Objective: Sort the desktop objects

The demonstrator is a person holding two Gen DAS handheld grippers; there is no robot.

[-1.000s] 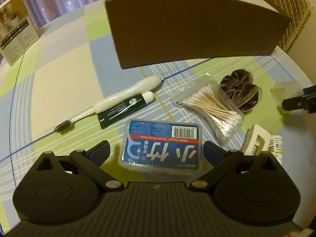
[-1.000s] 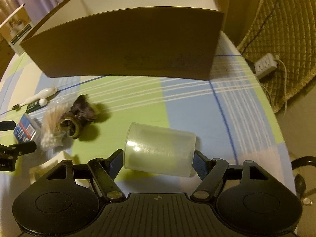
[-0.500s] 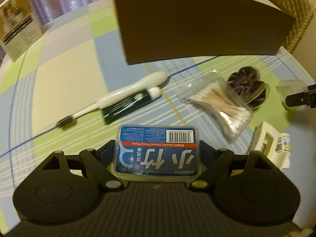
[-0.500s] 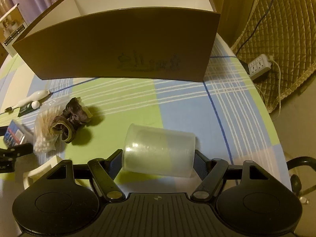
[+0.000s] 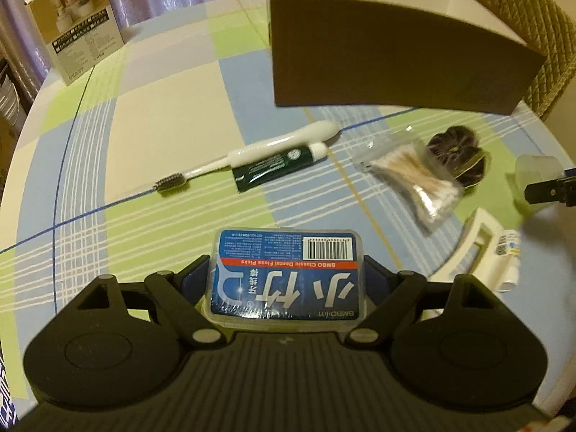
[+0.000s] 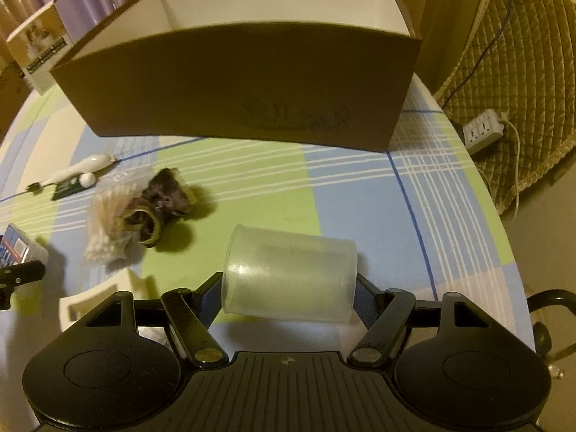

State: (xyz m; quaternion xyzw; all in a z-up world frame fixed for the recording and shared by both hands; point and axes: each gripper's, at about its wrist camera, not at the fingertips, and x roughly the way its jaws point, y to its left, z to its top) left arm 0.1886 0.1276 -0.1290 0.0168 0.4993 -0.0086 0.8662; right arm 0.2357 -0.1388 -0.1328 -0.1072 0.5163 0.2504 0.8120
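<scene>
My left gripper (image 5: pixel 288 277) is shut on a blue floss-pick box (image 5: pixel 288 273), held above the checked tablecloth. My right gripper (image 6: pixel 288 288) is shut on a translucent plastic cup (image 6: pixel 289 275) lying sideways, lifted off the cloth. Ahead of both stands an open brown cardboard box (image 5: pixel 392 57), also seen as the cardboard box (image 6: pixel 237 82) with a white inside. On the cloth lie a white toothbrush (image 5: pixel 252 151), a green toothpaste tube (image 5: pixel 277 167), a bag of cotton swabs (image 5: pixel 414 176) and a dark scrunchie (image 5: pixel 457 151).
A white hair clip (image 5: pixel 475 248) and a small bottle (image 5: pixel 509 255) lie at the right near the table edge. A printed carton (image 5: pixel 77 21) stands at the far left. A power strip (image 6: pixel 484 129) lies on the floor beside a quilted chair (image 6: pixel 522 36).
The left gripper closed on the floss-pick box and lifted it. The right gripper rose with the cup and came closer to the cardboard box.
</scene>
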